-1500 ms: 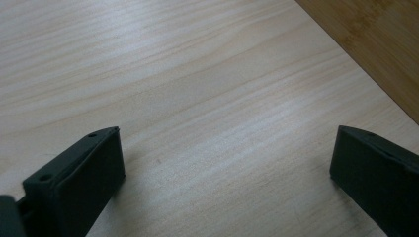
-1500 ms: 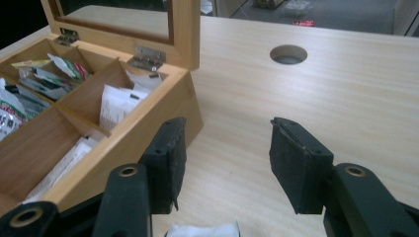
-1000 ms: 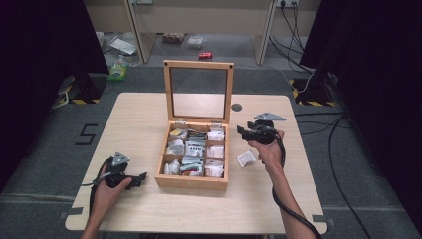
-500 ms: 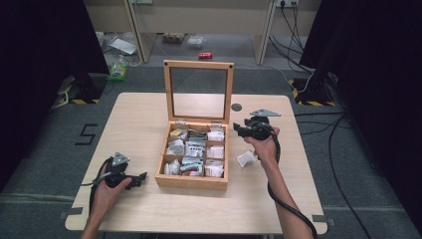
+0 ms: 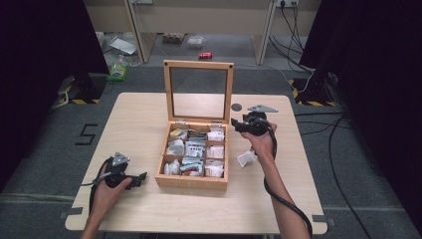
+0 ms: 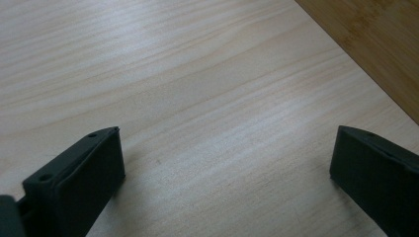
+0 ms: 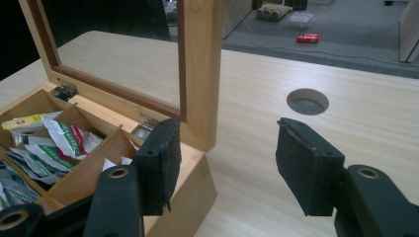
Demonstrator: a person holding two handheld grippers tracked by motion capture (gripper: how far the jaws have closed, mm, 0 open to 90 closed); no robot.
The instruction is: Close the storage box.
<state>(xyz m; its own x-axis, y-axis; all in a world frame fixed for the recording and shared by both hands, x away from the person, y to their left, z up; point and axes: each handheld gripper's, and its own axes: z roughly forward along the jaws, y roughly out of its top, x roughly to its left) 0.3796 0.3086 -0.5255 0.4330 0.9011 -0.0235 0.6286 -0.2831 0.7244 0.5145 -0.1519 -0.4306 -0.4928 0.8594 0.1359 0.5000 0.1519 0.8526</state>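
Pale wood grain runs under the left claw (image 6: 225,182), whose black jaws stand wide apart with nothing between them; in the high view it rests low on the near left part of the surface (image 5: 144,114), just beside the front left corner of the wooden box (image 5: 191,180). Further in, that box sits at the middle of the surface with its glass-paned lid (image 5: 199,92) standing upright at the back, and its compartments are packed with small sachets (image 5: 195,148). One loose white sachet (image 5: 245,158) lies on the surface just right of the box, below the right forearm and apart from both claws. The right claw (image 7: 225,165) hovers by the back right corner of the box, near the lid's right post; its jaws have just been opening and now stand partly apart, empty, one pad over the box's rear corner compartment and the other over bare wood. As a judgement, the box is already open and well stocked, so the sorting looks largely done; what seems left is the stray sachet outside and, after that, lowering the lid. Beyond the surface lie a round cable hole (image 7: 307,101), then the floor with a red can (image 7: 307,37).
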